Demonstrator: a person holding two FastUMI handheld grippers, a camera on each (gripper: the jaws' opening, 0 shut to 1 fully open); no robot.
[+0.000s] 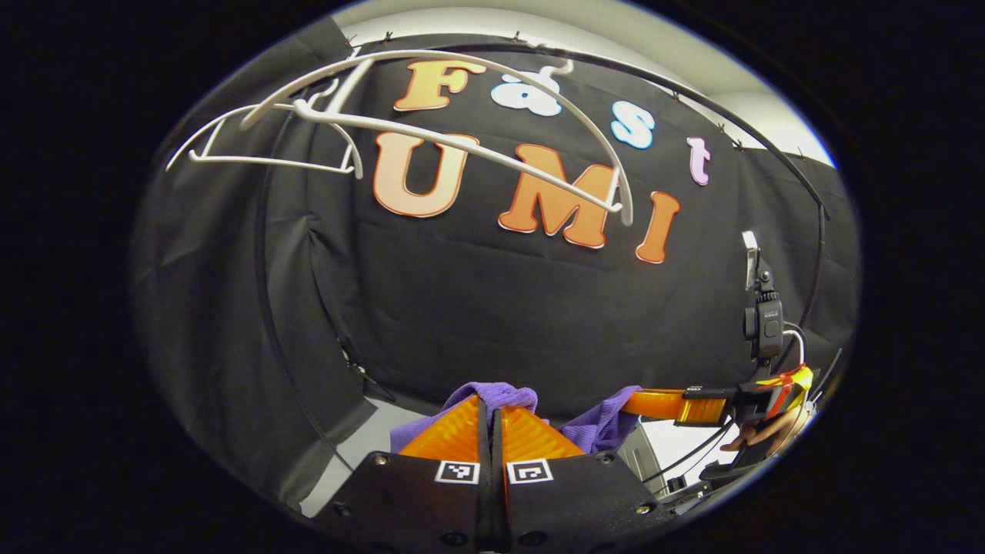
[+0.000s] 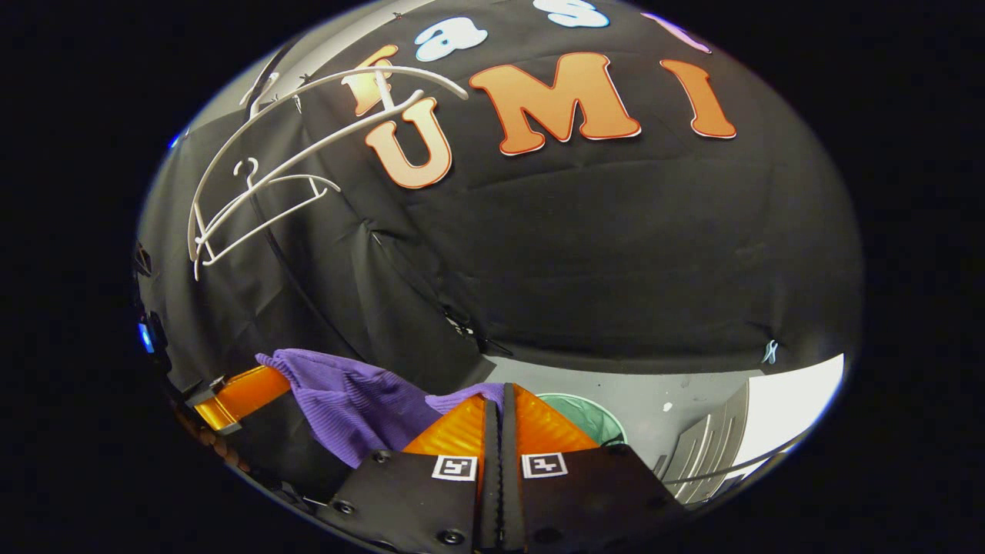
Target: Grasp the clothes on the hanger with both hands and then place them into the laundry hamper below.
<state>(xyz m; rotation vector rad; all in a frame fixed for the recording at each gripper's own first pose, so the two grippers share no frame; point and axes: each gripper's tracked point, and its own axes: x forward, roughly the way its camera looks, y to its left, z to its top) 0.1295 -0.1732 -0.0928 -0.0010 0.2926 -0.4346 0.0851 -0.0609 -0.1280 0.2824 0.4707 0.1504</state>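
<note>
Pinching a fold of the purple garment (image 1: 496,396), the left gripper (image 1: 490,431) has its two fingers pressed together on the cloth, and the right gripper (image 2: 496,419) is closed in the same way on another fold of it. The garment hangs between the two grippers, well below the bare white hangers (image 1: 431,131) and above the green hamper (image 2: 589,415), which lies beyond the right gripper. It looks light, soft and ribbed, so it should sag and could slip; holding bunched edges seems safest. No brand or label on the garment can be read.
</note>
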